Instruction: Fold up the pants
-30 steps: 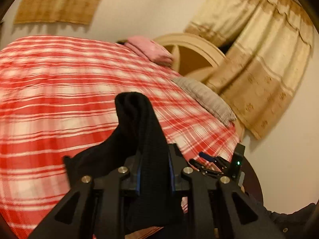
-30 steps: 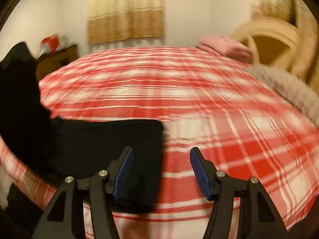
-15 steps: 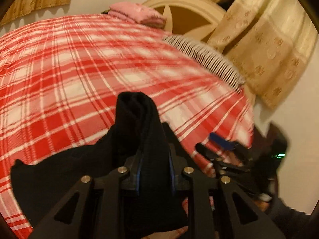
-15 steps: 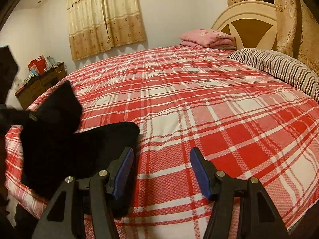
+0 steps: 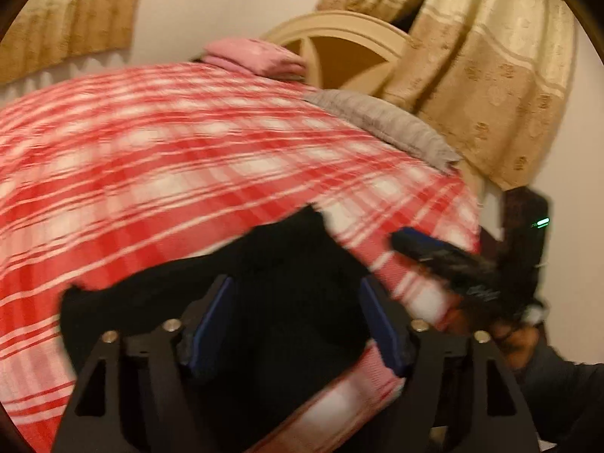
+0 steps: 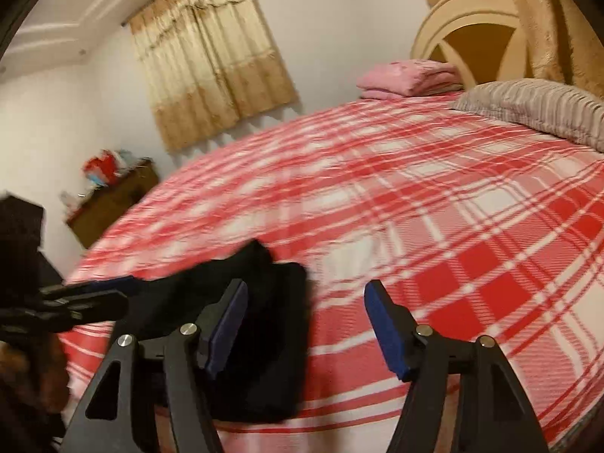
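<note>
Black plastic fingers with blue pads fill the bottom of the left wrist view: the left gripper (image 5: 296, 321) is seen with its jaws spread wide, having just been opening, and the black fabric pants (image 5: 241, 302) lie slack between them, pressed by neither pad. The release is judged to be deliberate, so that the folded part can settle flat. In the right wrist view the right gripper (image 6: 305, 321) is likewise held well apart, its jaws having just been opening a little, with nothing gripped; its left finger is placed over the pants (image 6: 249, 309), which are laid in a dark heap at the lower left, at the near edge of the red and white plaid bedspread (image 6: 434, 226). Further back, a grey striped pillow (image 6: 536, 109) and a folded pink blanket (image 6: 407, 79) are seen at the upper right, before a cream arched headboard (image 6: 472, 26) and beige curtains (image 6: 211, 68).
</note>
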Demonstrator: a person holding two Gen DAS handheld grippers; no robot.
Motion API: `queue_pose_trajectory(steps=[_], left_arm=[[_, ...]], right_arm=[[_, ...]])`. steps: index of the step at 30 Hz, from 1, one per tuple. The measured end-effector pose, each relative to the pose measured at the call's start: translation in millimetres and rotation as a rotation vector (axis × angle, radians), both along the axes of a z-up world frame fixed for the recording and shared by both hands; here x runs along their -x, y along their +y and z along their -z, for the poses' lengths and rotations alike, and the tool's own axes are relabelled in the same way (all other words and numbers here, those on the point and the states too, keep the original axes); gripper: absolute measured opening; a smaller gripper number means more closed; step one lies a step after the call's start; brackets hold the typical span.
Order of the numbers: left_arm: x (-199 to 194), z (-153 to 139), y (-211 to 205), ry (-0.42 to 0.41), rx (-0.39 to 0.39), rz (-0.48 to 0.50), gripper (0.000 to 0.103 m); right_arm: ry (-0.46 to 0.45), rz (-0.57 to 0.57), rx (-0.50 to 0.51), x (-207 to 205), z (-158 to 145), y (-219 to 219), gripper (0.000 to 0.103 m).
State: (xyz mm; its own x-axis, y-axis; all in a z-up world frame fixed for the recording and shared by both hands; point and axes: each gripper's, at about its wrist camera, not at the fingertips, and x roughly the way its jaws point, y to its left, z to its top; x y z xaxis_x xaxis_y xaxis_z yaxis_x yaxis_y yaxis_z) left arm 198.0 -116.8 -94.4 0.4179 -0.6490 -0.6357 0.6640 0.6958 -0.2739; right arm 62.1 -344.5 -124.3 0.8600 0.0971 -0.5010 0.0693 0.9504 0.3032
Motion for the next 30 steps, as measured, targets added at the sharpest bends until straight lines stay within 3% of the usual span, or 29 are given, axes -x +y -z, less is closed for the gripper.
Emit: queue_pose_trajectory(steps=[4, 8, 10, 11, 15, 18, 22, 26, 30], left_arm=[[-5.8, 17.8, 28.4, -0.073, -0.112, -0.153, 0.075], [-18.7, 40.0, 49.8, -0.032, -0.143, -0.238, 0.076], [-22.9, 47.2, 55.4, -0.007, -0.133, -0.257, 0.076], [-22.2, 48.9, 55.1, -0.01, -0.126, -0.258, 0.076], [-26.3, 55.9, 53.3, -0.004, -0.133, -0.265, 0.076], [-23.9, 55.4, 52.1, -0.009, -0.13, -0.267, 0.076], [-19.9, 52.0, 60.7, -0.02, -0.118, -0.272, 0.076], [-21.7, 54.1, 69.3, -0.008, -0.103, -0.3, 0.085], [-19.6, 55.1, 67.7, -0.02, -0.117, -0.307, 0.089]], right_arm=[[0.051, -0.125, 0.023, -7.7, -4.1, 39.0, 0.066], [0.139, -0.135, 0.102, -15.2, 5.7, 67.3, 0.065], [0.174, -0.112, 0.108, -15.8, 9.7, 65.6, 0.036], [0.192, -0.096, 0.097, -14.9, 12.3, 60.0, 0.029], [0.261, -0.012, 0.042, -10.7, 28.1, 28.8, 0.025], [0.282, -0.014, -0.031, -11.5, 39.2, 12.8, 0.025], [0.294, -0.027, 0.045, -13.4, 39.4, 22.6, 0.025], [0.294, -0.029, 0.021, -10.7, 39.3, 17.0, 0.026], [0.201, -0.009, 0.077, -6.6, 11.2, 26.3, 0.032]])
